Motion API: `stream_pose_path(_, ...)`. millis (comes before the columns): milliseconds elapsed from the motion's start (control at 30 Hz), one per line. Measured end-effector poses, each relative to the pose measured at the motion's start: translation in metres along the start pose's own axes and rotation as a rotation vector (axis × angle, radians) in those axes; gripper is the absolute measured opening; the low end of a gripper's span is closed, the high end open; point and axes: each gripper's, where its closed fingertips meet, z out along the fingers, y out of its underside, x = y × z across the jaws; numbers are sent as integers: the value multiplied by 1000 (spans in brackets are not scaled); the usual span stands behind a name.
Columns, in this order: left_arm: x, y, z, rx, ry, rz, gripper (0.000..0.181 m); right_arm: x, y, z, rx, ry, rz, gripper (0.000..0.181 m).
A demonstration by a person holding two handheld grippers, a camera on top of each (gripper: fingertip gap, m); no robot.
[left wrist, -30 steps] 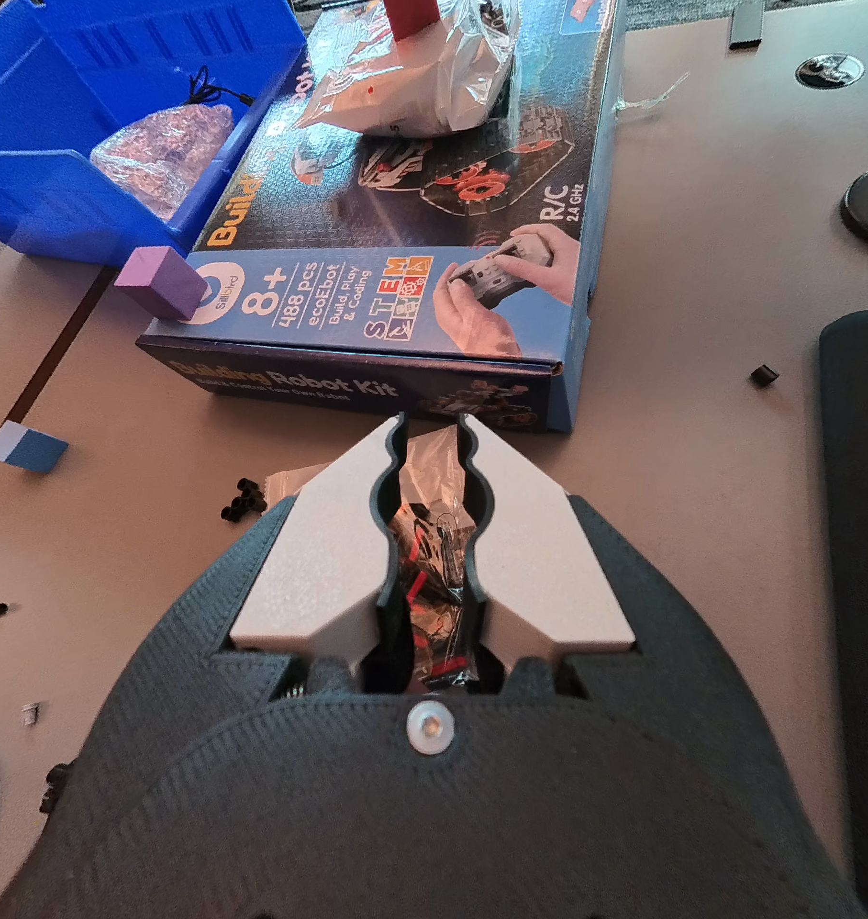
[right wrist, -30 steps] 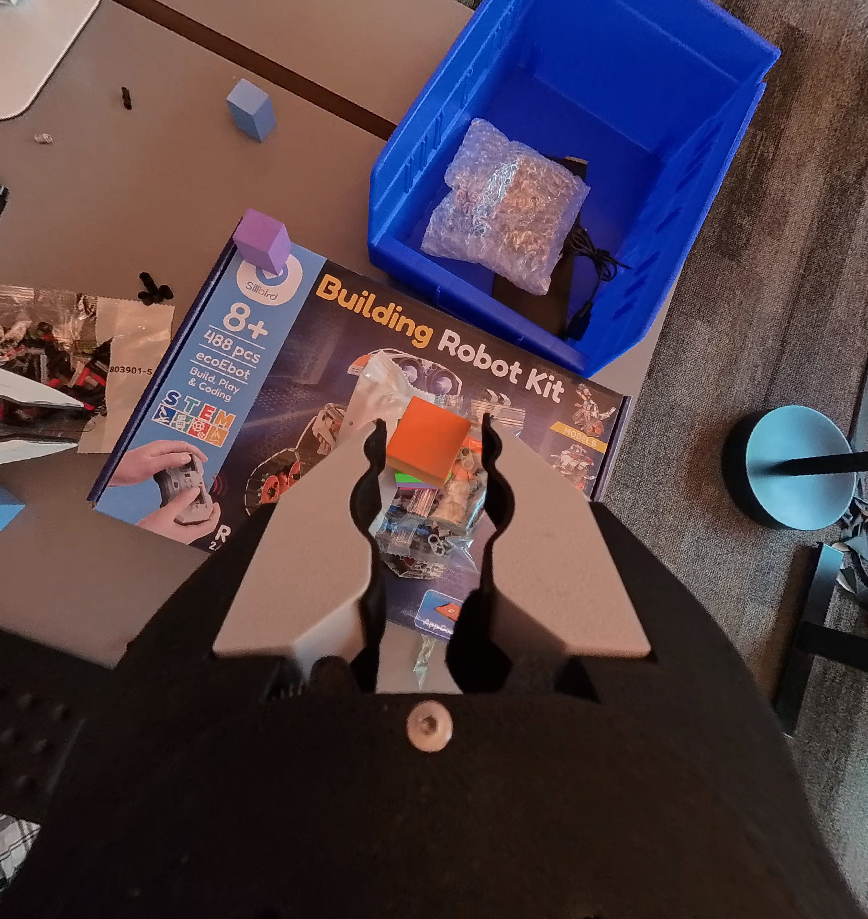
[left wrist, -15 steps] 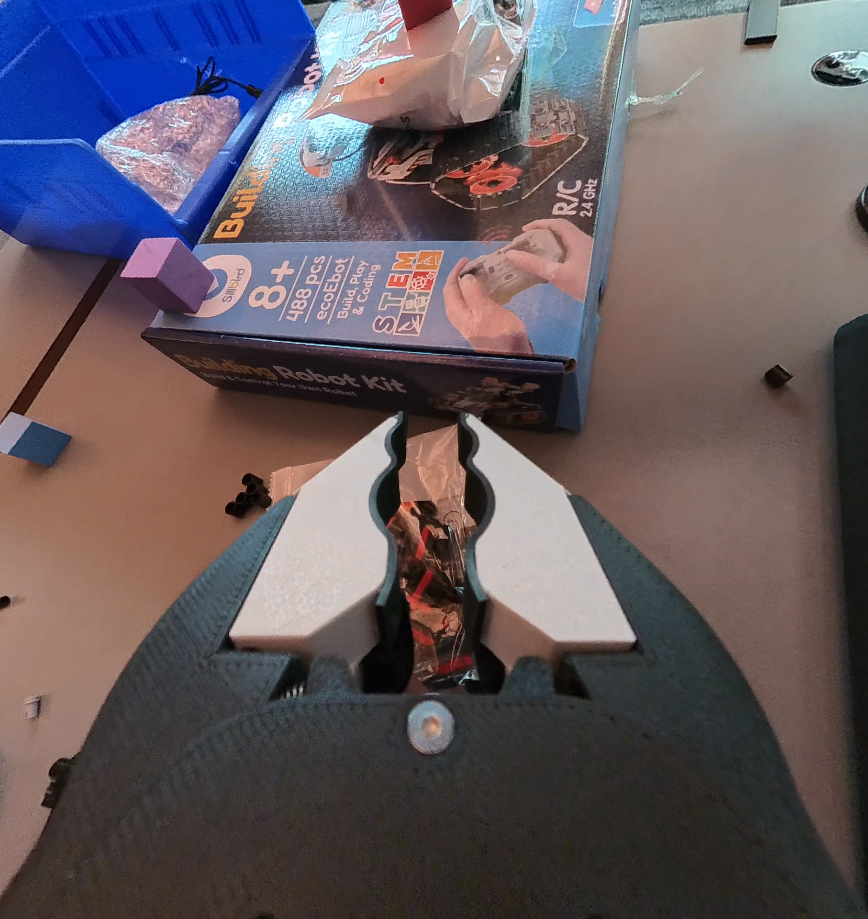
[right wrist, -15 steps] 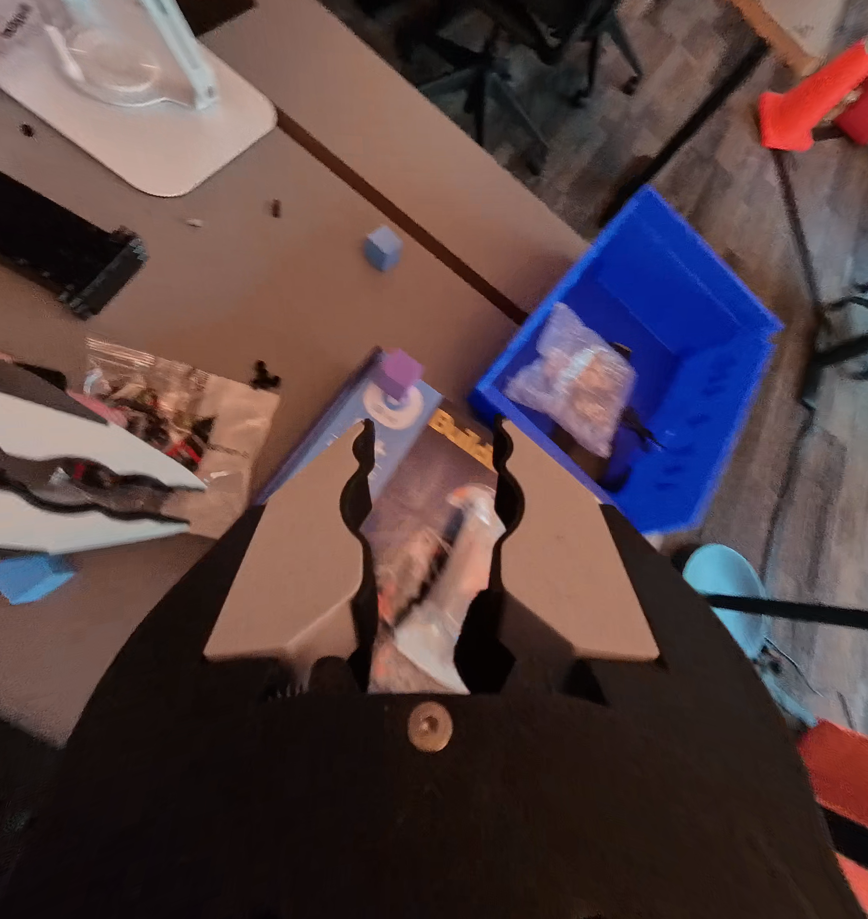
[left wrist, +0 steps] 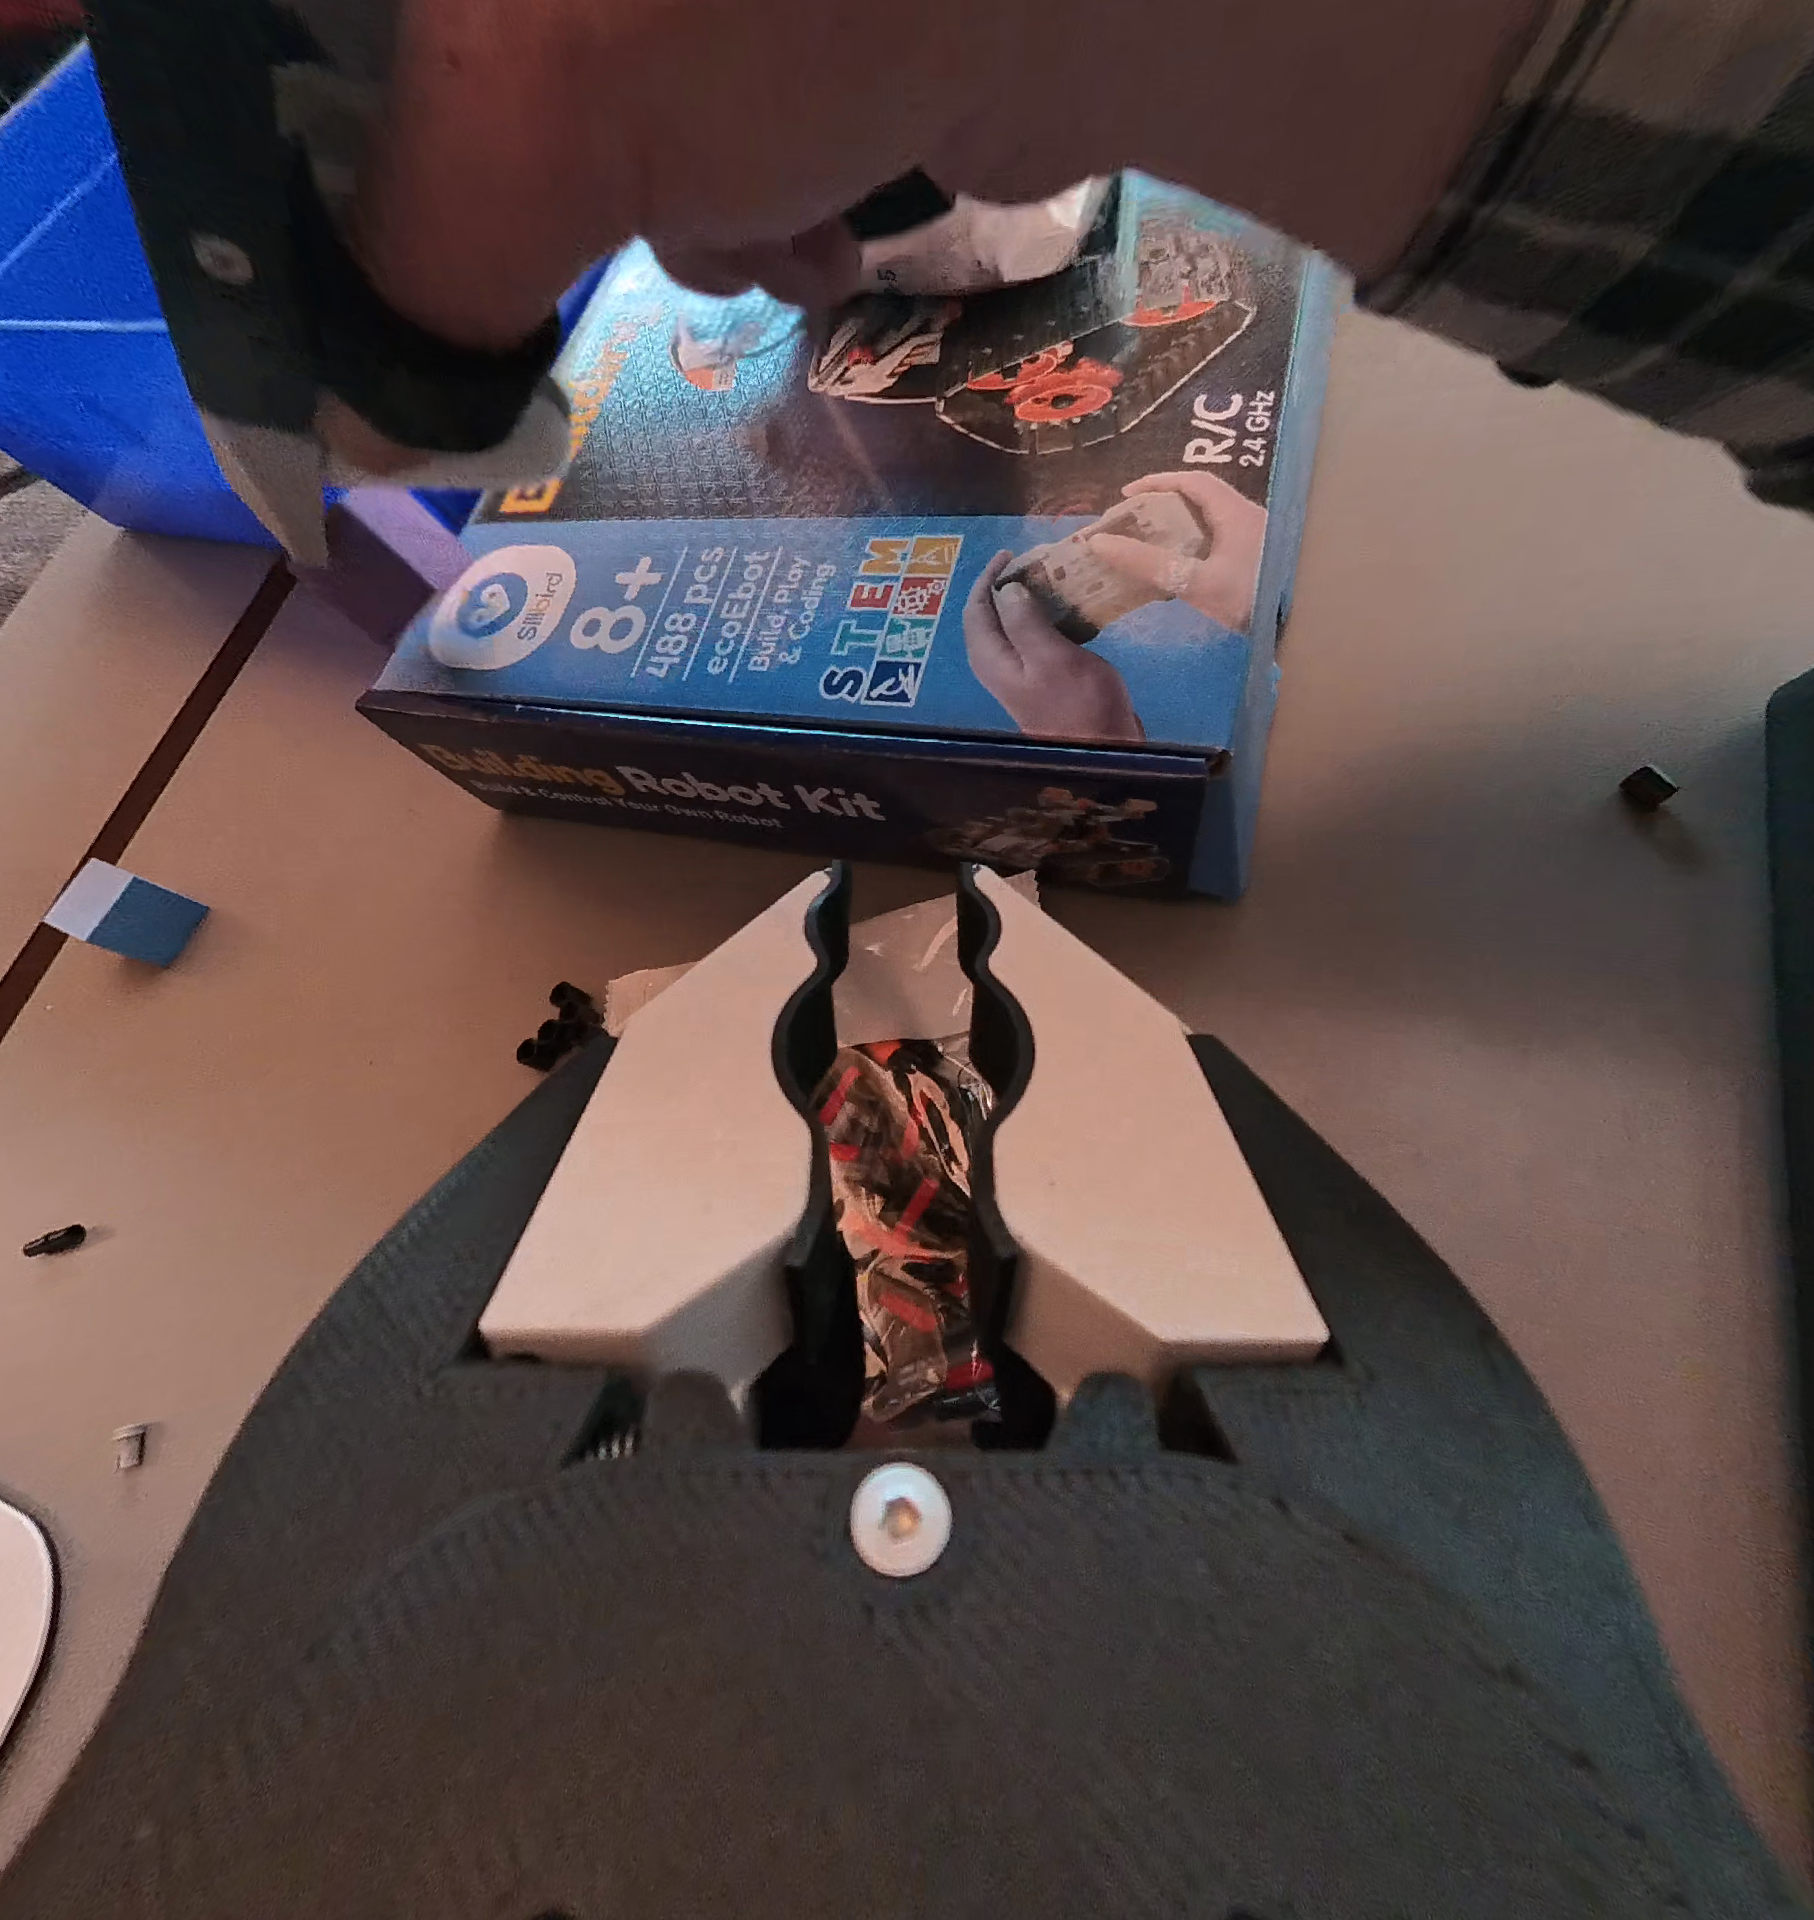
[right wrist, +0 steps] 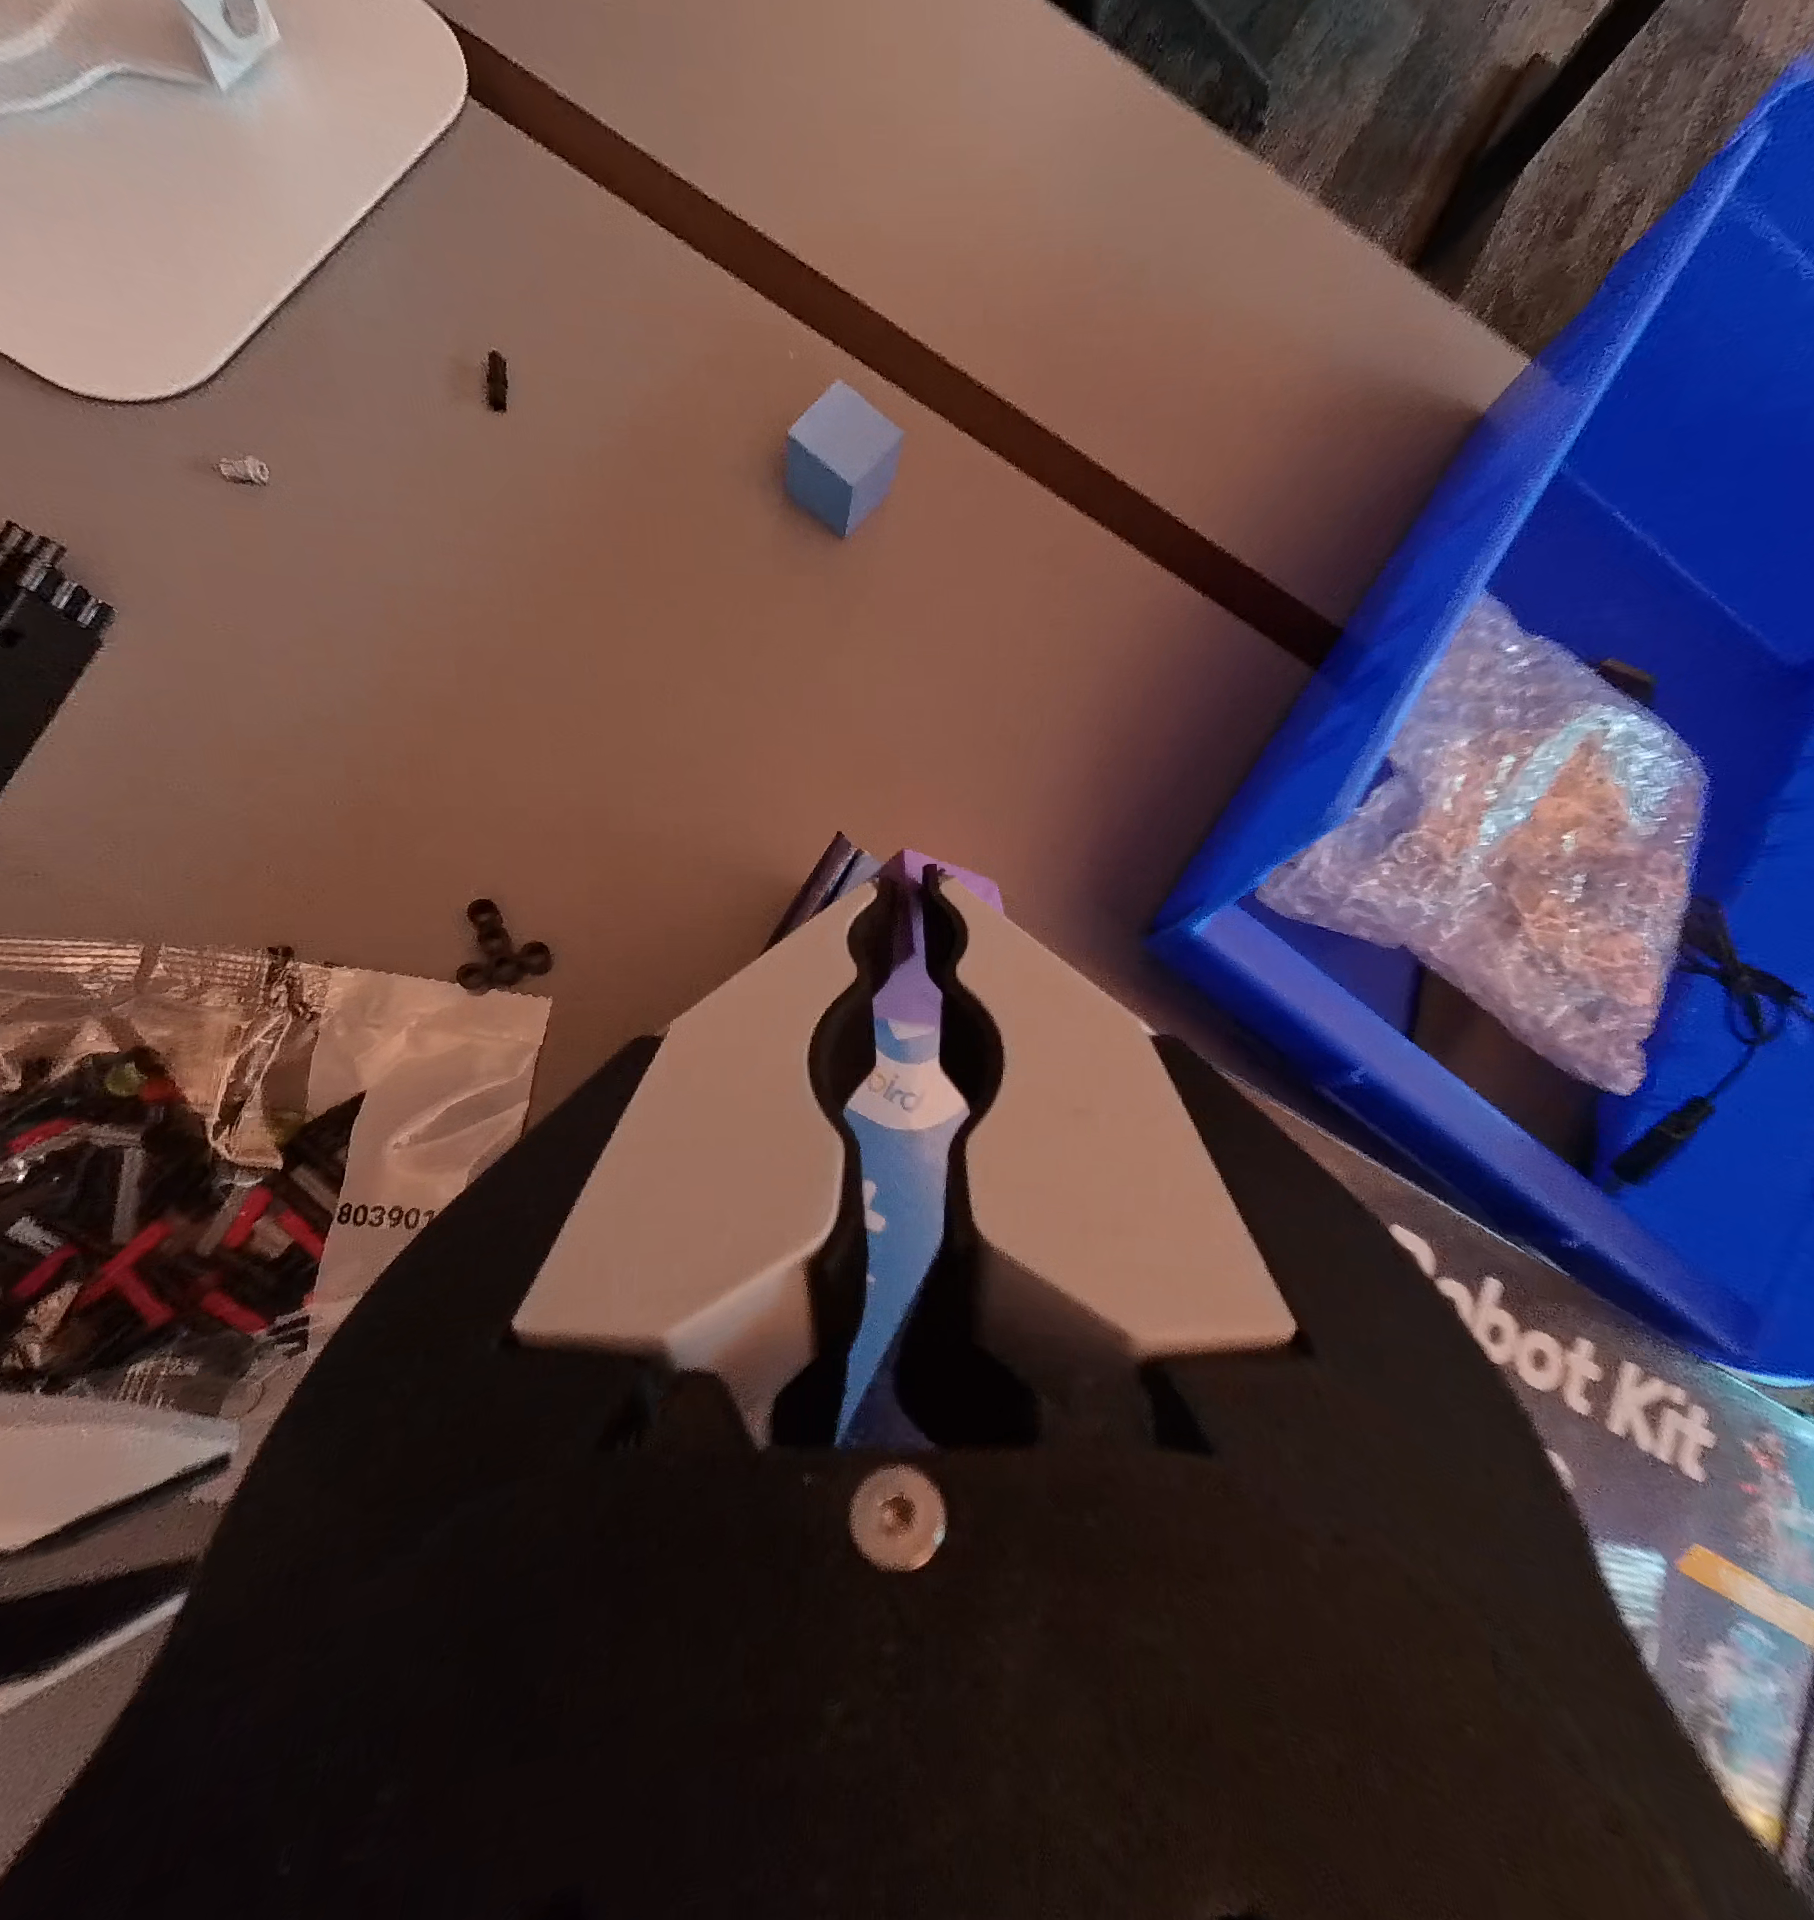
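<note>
The left gripper [left wrist: 901,914] is clamped on a clear bag of small parts [left wrist: 908,1195] lying on the surface [left wrist: 363,1039]. The right gripper [right wrist: 908,883], nearly closed, has its tips at a purple block [right wrist: 924,868] on the kit box [left wrist: 882,623]; whether it grips is unclear.

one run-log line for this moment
left tool: shut on parts bag | right tool: tips nearly shut at purple block on kit box corner

- Left gripper [left wrist: 898,914]: black ribbed printed body, two pale grey wedge fingers [left wrist: 695,1132], wavy black inner pads, silver screw [left wrist: 900,1519] at 6 o'clock.
- Right gripper [right wrist: 908,883]: same build.
- Plaid sleeve [left wrist: 1651,218] at 2 o'clock.
</note>
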Motion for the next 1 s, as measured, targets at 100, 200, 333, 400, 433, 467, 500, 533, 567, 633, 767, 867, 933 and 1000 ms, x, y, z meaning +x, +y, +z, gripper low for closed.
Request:
stream_pose_path(100, 0, 0, 0, 1, 2, -2, 19, 7, -5, -17, 16, 13, -17, 5)
stream_pose_path(200, 3, 0, 2, -1, 10, -5, 19, 8, 3, -20, -47, -11, -4, 37)
stream_pose_path(333, 4, 1, 3, -8, 7, 8, 19, 6, 10, -8, -77, -6, -3, 42)
stream_pose_path(400, 3, 0, 1, -4, 2, 7, 19, -1, 16, -1, -100, -41, 0, 44)
stream_pose_path(433, 1, -1, 0, -2, 0, 4, 19, -4, 22, 1, -120, -60, 2, 45)
stream_pose_path(467, 0, -1, -1, 1, -1, 0, 19, -7, 28, 3, -141, -72, 5, 47)
stream_pose_path(500, -1, -1, -1, 4, 0, -4, 19, -7, 33, 3, -153, -75, 10, 47)
stream_pose_path(533, -1, -1, -1, 5, 2, -6, 19, -6, 35, 2, -152, -67, 14, 42)
stream_pose_path(567, 0, -1, -1, 4, 3, -7, 19, -6, 37, 0, -145, -66, 19, 33)
stream_pose_path(633, 1, 0, 1, 1, 8, -3, 19, -8, 35, -3, -121, -79, 23, 27)
stream_pose_path(767, 3, 1, 2, -8, 6, 9, 19, -6, 21, -34, -69, -44, -27, 27)
stream_pose_path(867, 0, 1, 0, -1, 0, -3, 18, 15, 5, -91, -21, 32, -69, 27)
stream_pose_path(933, -1, 0, -1, 5, 5, -15, 18, 36, 4, -132, -13, 75, -62, 27)
stream_pose_path(1000, 0, 0, 0, 5, 11, -18, 19, 65, 9, -168, -18, 141, -42, 27)
